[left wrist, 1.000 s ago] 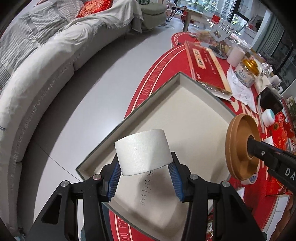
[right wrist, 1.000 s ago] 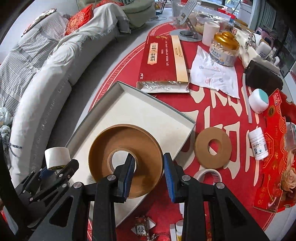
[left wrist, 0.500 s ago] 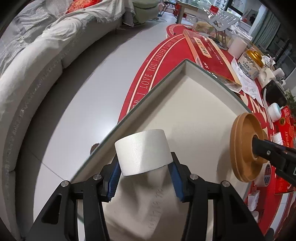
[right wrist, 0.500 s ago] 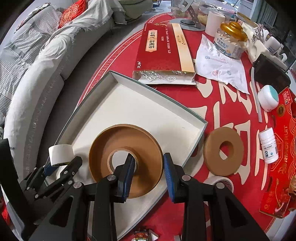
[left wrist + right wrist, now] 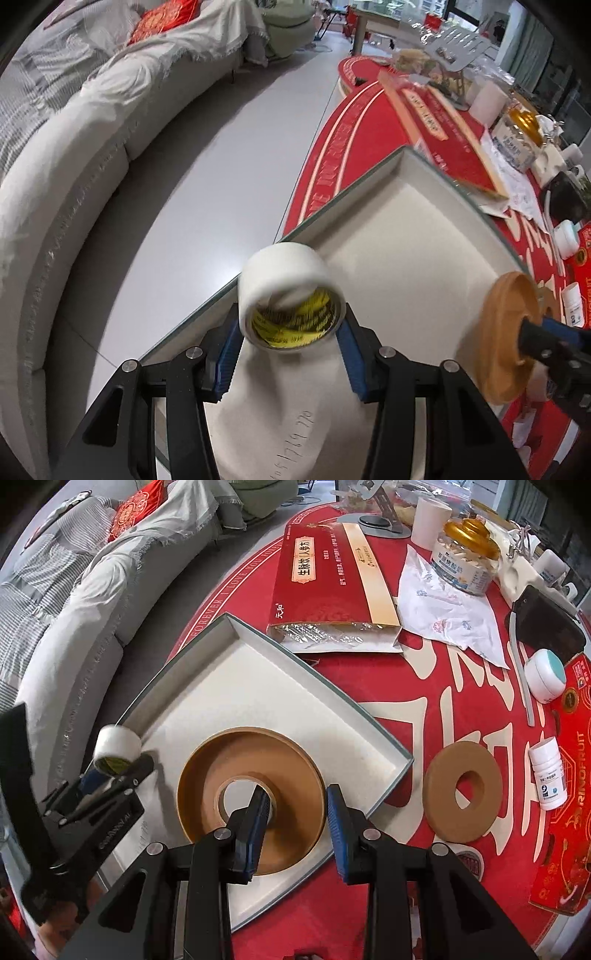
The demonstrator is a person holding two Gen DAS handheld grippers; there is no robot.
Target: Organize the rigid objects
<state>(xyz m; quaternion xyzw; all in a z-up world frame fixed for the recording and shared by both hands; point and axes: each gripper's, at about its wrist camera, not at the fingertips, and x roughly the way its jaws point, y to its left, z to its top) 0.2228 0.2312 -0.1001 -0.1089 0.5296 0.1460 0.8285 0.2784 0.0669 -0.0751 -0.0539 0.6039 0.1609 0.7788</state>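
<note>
The left gripper [image 5: 290, 354] is closed on a small white tape roll [image 5: 290, 291], its blue pads pressing the roll's sides; the roll is tipped so that its open end with the yellow printed core faces the camera. In the right wrist view the same roll [image 5: 117, 752] hangs over the near left part of a shallow white tray [image 5: 258, 686] with a grey-green rim, close to the tray's left wall; whether it touches the tray floor I cannot tell. The right gripper [image 5: 295, 830] grips a large brown tape roll [image 5: 251, 801] through its rim: the left finger sits inside the centre hole and the right finger outside the outer edge, so the jaws stand fairly narrow on the roll's band. This roll lies over the near middle of the tray, and in the left wrist view it [image 5: 508, 336] appears edge-on at the right. Just right of the tray, on the red tablecloth [image 5: 461, 701], lies a flat brown ring [image 5: 463, 788], apart from the tray's right corner. Farther right stand a small white pill bottle [image 5: 546, 773] and a red gift box [image 5: 576, 812]. Beyond the tray's far edge lies a long red and gold box [image 5: 332, 579], and to its right a white patterned paper [image 5: 448, 605], a gold-lidded jar [image 5: 467, 559] and a white and teal pot [image 5: 546, 675]. A pale sofa [image 5: 66, 602] curves along the left, across the grey floor.
</note>
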